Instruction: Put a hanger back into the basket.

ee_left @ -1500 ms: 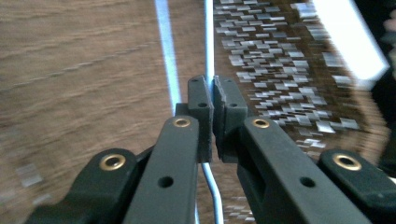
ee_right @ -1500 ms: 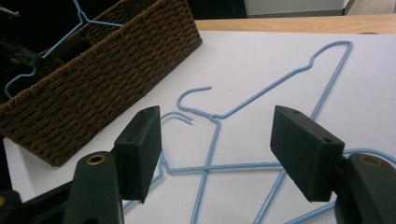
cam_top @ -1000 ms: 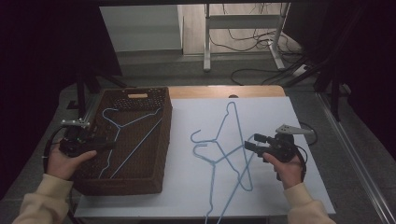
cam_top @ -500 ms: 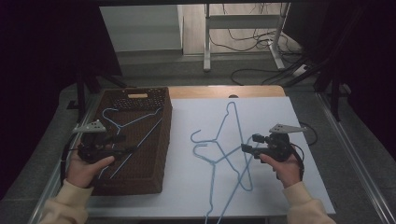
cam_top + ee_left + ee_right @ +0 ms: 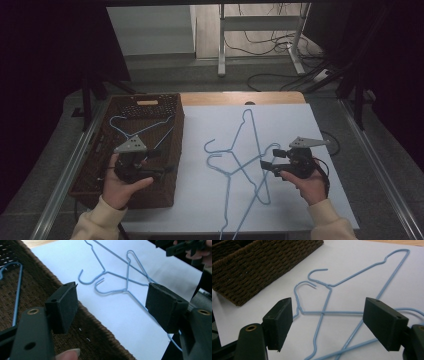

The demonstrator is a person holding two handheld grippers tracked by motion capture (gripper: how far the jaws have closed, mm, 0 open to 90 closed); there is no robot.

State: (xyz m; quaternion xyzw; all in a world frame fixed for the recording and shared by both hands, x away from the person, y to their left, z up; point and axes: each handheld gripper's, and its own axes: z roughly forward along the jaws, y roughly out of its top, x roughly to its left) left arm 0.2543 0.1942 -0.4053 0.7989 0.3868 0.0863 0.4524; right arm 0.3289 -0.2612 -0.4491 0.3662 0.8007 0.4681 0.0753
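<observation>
**Wicker basket holds one hanger, two lie outside**

Wicker basket point(image 5: 95, 165) at your left holds one blue hanger point(image 5: 131, 129). White sheet point(image 5: 320, 130) carries two crossed hangers point(image 5: 240, 165), with bare room toward its far edge. Your left gripper point(image 5: 165, 170) over the basket and right gripper point(image 5: 264, 166) beside the crossed pair have just been opening, both empty. Your right gripper view shows the basket's weave close.

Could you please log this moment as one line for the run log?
left gripper: open, jaws just opening, empty, over basket | right gripper: open, jaws just opening, empty, above two hangers | third hanger: in basket
</observation>
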